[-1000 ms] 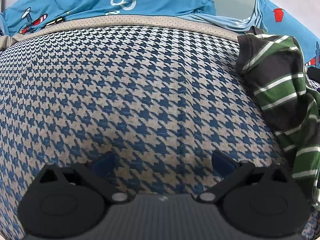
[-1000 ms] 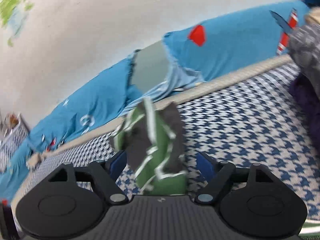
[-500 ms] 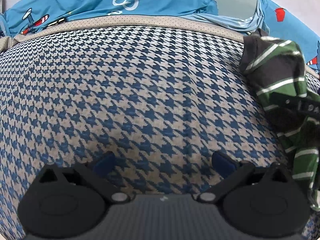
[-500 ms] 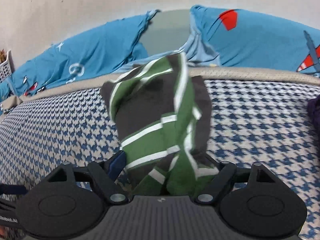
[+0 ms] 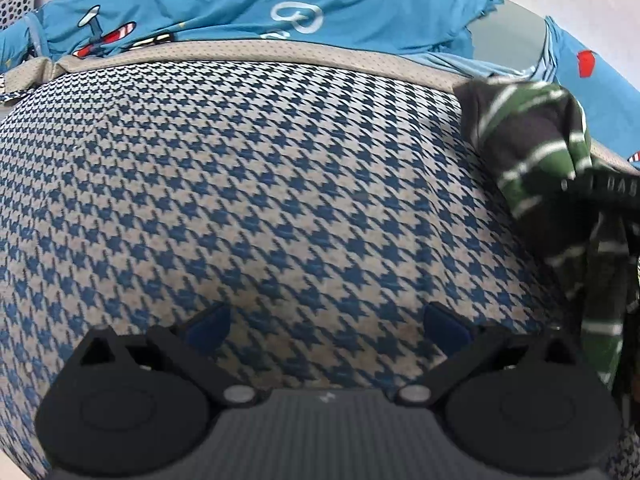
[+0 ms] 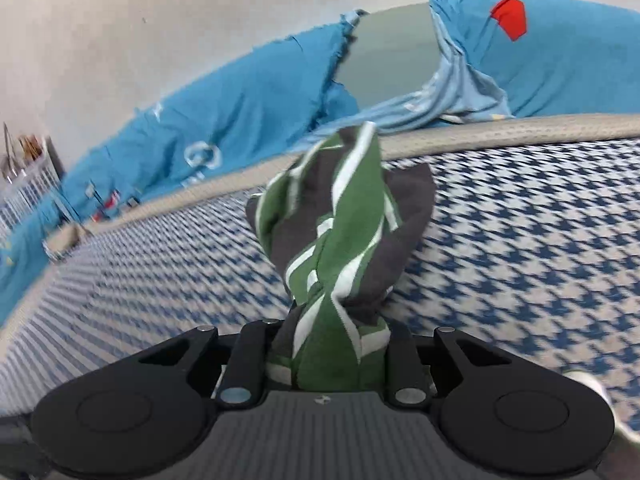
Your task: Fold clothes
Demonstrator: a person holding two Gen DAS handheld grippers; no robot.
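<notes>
A green, grey and white striped garment (image 6: 340, 232) is bunched and twisted between the fingers of my right gripper (image 6: 326, 344), which is shut on it and holds it above the houndstooth mattress (image 6: 520, 248). In the left wrist view the same garment (image 5: 536, 152) hangs at the right edge, with part of the right gripper (image 5: 608, 190) across it. My left gripper (image 5: 326, 320) is open and empty, low over the mattress (image 5: 260, 184), with the garment off to its right.
A blue bedsheet with plane prints (image 5: 248, 4) is heaped behind the mattress's beige rim (image 5: 240, 50), against a pale wall (image 6: 160, 32). A white basket (image 5: 16, 4) stands at the far left, also seen in the right wrist view (image 6: 24, 188).
My right gripper has closed on the striped garment and swung it left over the mattress. The left gripper has stayed open and almost still.
</notes>
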